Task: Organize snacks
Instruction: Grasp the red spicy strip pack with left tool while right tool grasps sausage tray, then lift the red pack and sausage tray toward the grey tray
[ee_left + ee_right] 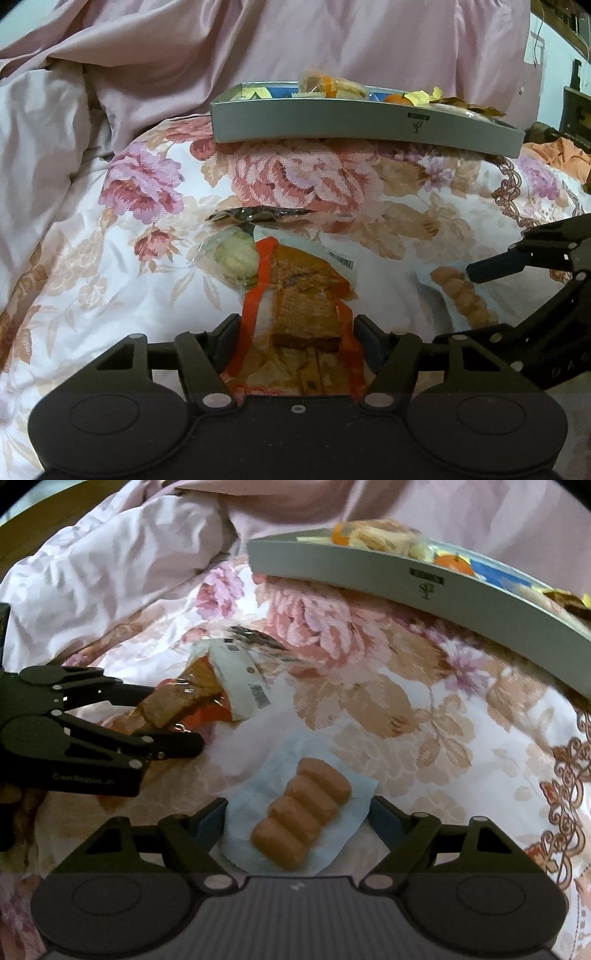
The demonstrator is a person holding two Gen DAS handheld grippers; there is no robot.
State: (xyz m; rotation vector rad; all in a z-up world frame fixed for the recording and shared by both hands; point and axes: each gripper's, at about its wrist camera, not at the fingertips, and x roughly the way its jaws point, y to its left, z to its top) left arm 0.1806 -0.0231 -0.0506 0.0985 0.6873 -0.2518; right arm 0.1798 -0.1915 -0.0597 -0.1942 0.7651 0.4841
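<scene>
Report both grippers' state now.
Left gripper: closed on the orange-wrapped cake packet.
Right gripper: open around the blue-wrapped bread packet.

A tray (332, 122) is sitting on the bed (110, 229), holding snacks, behind two packets. The cake packet (303, 314) is lying between the left gripper's (295, 332) fingers, and the bread packet (301, 812) is lying to its right, between the right gripper's (297, 819) fingers.

Left gripper (297, 332) is angled downward, its jaws set partly apart with a snack packet (306, 314) between them. Right gripper (297, 818) is likewise angled downward beside it, jaws spread wider, straddling a bread packet (301, 812).
</scene>
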